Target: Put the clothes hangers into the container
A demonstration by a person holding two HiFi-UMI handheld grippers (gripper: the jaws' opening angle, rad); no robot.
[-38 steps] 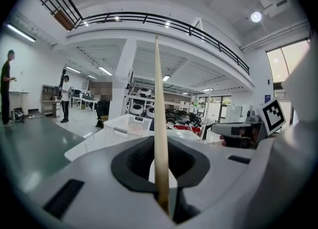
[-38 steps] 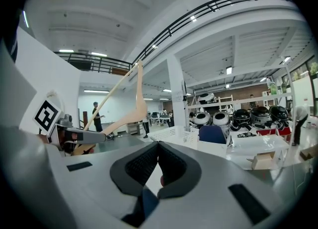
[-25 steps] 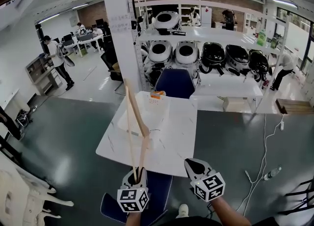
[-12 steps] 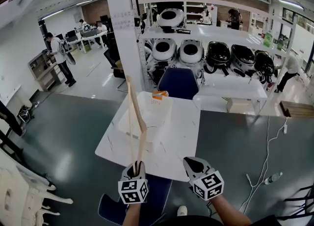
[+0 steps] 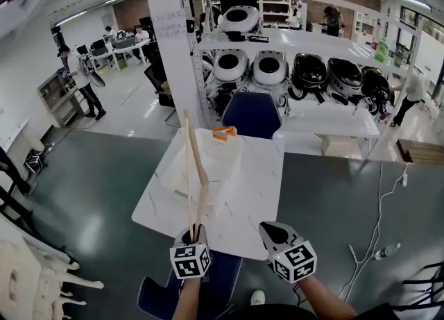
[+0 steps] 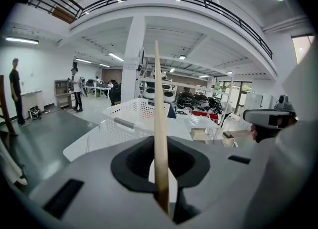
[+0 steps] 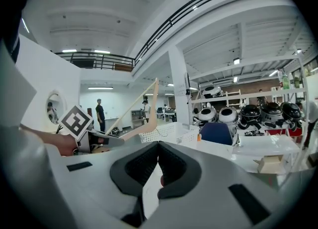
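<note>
Firmly, jaws of the left gripper [image 5: 192,232] pinch the wooden hanger [image 5: 196,173]; the right gripper [image 5: 273,230] is closed, empty.

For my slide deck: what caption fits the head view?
Left gripper holds a wooden hanger at the table edge, white basket ahead; right gripper empty beside it.

The clothes hanger [image 5: 195,173] is pale bare wood, smooth and matt. At the far end of the table, the basket [image 6: 126,118] is white perforated plastic with a faint sheen. The tabletop [image 5: 246,204] is white, thinly veined like marble, and glossy. The floor [image 5: 90,194] is dark and polished, mirroring the ceiling lights. The left gripper [image 6: 160,148] and right gripper [image 7: 158,146] have matt grey plastic shells and black, seemingly ribbed pads [image 7: 136,166].
</note>
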